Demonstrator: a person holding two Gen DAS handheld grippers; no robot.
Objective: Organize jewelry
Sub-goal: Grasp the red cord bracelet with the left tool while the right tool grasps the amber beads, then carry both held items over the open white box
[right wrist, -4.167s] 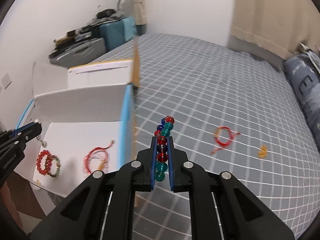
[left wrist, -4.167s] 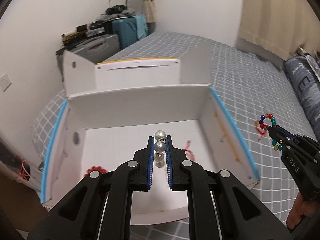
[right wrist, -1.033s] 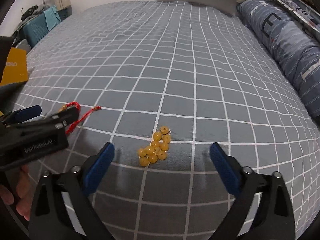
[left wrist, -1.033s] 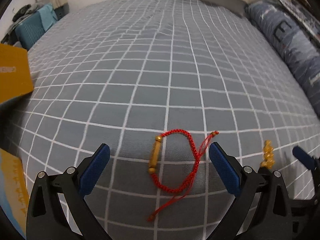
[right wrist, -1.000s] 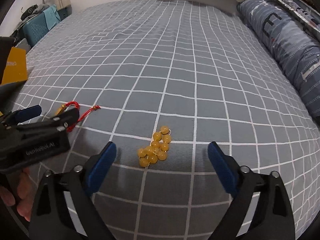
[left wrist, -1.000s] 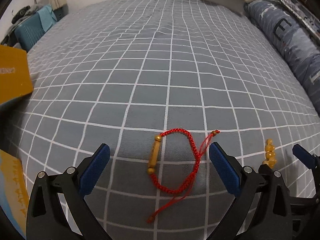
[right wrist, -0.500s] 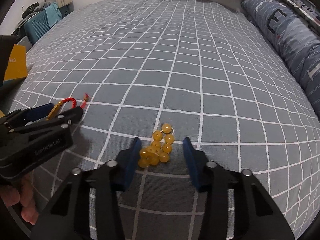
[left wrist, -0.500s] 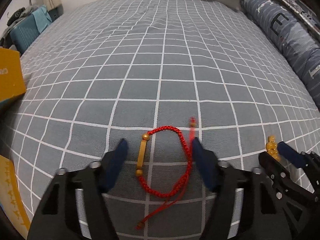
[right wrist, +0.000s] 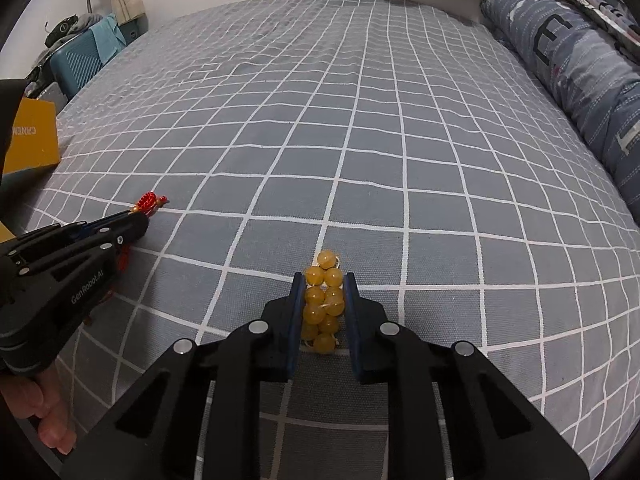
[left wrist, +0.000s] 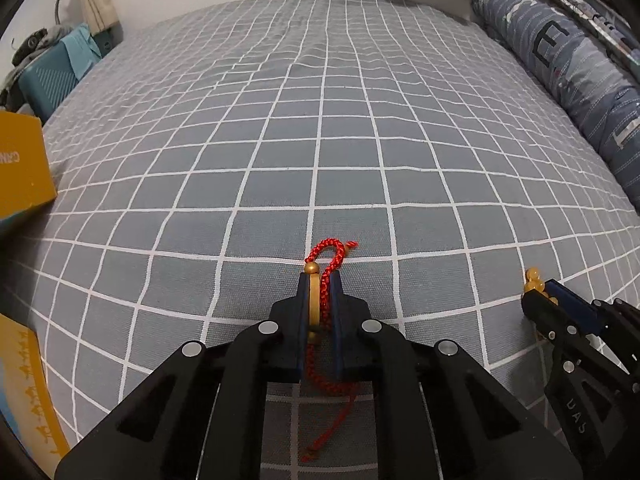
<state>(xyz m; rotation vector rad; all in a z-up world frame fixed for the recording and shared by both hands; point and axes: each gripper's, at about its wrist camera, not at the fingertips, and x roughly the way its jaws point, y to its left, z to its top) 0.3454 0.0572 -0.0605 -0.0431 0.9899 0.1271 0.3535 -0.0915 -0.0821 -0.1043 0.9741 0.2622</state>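
Bracelets lay on the bed (left wrist: 320,128), so you pinched both low. Your left hand-held gripper (left wrist: 319,280) clamped the red cord bracelet (left wrist: 326,256) by its gold tube; your right hand-held gripper (right wrist: 323,280) squeezed the yellow bead bracelet (right wrist: 322,304) bunched, ready for lifting.

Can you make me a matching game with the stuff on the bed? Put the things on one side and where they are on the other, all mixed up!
Things:
1. red braided bracelet
2. yellow bead bracelet
3. patterned blue pillow
4. yellow box

Places:
A. along the far right side of the bed
B. pinched in the left gripper
C. at the left edge of the view
D. pinched in the right gripper

Pairs: 1-B, 2-D, 3-A, 4-C
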